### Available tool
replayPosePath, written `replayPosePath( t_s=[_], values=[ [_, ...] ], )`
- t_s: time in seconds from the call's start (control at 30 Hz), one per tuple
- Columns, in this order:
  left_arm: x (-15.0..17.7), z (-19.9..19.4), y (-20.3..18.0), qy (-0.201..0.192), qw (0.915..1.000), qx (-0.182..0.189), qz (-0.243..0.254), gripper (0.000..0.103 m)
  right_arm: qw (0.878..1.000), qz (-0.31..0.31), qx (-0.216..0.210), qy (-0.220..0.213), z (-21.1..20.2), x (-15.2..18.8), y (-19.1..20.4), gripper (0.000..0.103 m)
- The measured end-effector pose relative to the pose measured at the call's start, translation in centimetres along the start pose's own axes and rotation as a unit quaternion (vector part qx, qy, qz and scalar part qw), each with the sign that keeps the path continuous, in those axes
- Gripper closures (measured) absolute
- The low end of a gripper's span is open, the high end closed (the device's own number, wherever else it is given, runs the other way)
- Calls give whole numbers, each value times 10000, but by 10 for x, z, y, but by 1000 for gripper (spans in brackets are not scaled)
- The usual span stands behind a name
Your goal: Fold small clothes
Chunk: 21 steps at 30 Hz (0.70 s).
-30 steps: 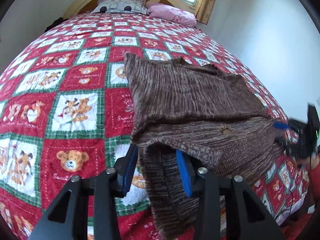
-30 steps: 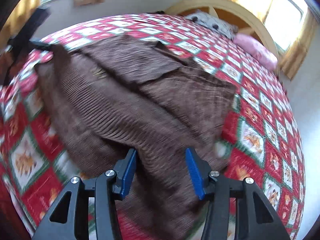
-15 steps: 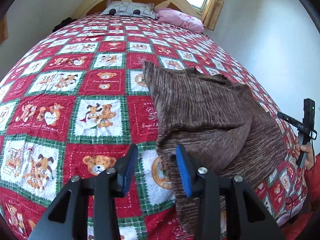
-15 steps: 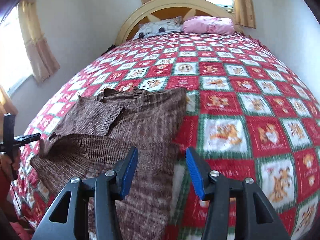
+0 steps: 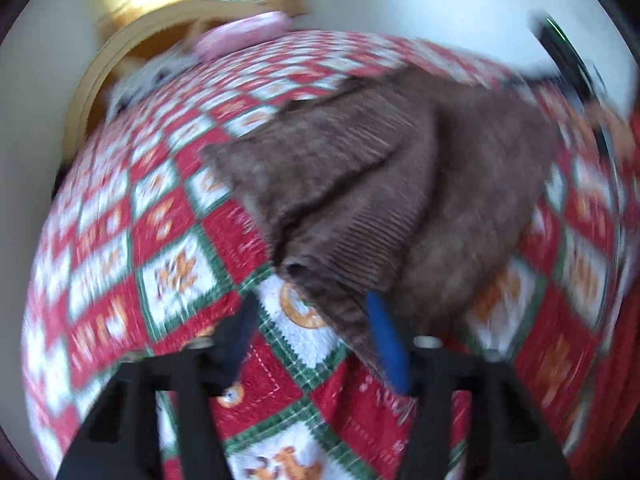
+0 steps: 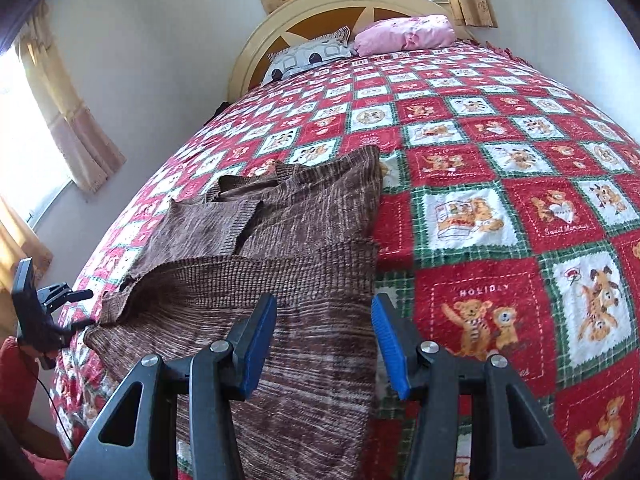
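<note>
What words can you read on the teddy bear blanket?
"HOLIDAY": stitched over two bears on a red square of the quilt.
"Sweet Memories", probably: cursive under a white square with a heart; not fully clear.
Other squares' writing: too small or blurred.
The sweater: no words.

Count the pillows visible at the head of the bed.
2: a white patterned pillow against the headboard, and a pink pillow beside it on the window side. Others may be hidden.

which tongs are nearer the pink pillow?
Neither clearly. The pink pillow lies at the headboard; left tongs and right tongs both hover open over the brown sweater near the foot.
</note>
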<state>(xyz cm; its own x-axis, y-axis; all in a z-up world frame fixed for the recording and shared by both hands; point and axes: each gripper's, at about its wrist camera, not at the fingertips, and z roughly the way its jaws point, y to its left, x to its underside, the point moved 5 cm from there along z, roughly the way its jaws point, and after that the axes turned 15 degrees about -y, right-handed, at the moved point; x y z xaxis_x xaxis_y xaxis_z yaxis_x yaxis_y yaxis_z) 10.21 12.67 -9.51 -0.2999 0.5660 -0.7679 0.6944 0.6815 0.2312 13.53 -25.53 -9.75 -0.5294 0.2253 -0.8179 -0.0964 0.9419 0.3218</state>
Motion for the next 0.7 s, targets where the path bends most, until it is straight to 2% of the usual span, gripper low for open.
replayPosePath(
  t_s=[0.03, 0.1, 0.17, 0.23, 0.37, 0.43, 0.47, 0.53, 0.57, 0.63, 0.7],
  values=[
    [-1, -1, -7, -69, 9992, 86, 374, 22, 10000, 18, 3, 12, 0, 1, 0, 52],
    [-2, 4, -19, -123, 9942, 212, 1043, 20, 10000, 61, 12, 41, 0, 2, 0, 52],
    [-2, 17, -24, 2, 9879, 153, 1545, 20, 9999, 118, 35, 71, -1, 4, -1, 52],
    [-4, 31, -18, 83, 9861, 203, 1645, 20, 9998, 199, 62, 74, -5, 6, -3, 52],
    [-15, 41, -6, 22, 9886, 679, 1346, 22, 9993, 350, 139, 40, -16, 10, -11, 52],
    [-23, 49, -1, 47, 9911, 1023, 845, 34, 9987, 465, 218, 19, -21, 12, -17, 52],
    [-25, 52, 5, 96, 9921, 1145, 497, 35, 9983, 532, 250, 0, -23, 13, -20, 52],
    [-26, 60, 22, 167, 9929, 1096, -423, 35, 9971, 700, 282, -57, -28, 14, -25, 52],
    [-25, 62, 31, 154, 9906, 1061, -850, 35, 9965, 784, 264, -87, -30, 15, -26, 52],
    [-19, 62, 46, 57, 9789, 1145, -1690, 37, 9964, 799, 249, -89, -32, 16, -27, 52],
    [-13, 60, 49, -42, 9672, 1261, -2206, 37, 9967, 762, 257, -59, -30, 17, -26, 52]
  ],
)
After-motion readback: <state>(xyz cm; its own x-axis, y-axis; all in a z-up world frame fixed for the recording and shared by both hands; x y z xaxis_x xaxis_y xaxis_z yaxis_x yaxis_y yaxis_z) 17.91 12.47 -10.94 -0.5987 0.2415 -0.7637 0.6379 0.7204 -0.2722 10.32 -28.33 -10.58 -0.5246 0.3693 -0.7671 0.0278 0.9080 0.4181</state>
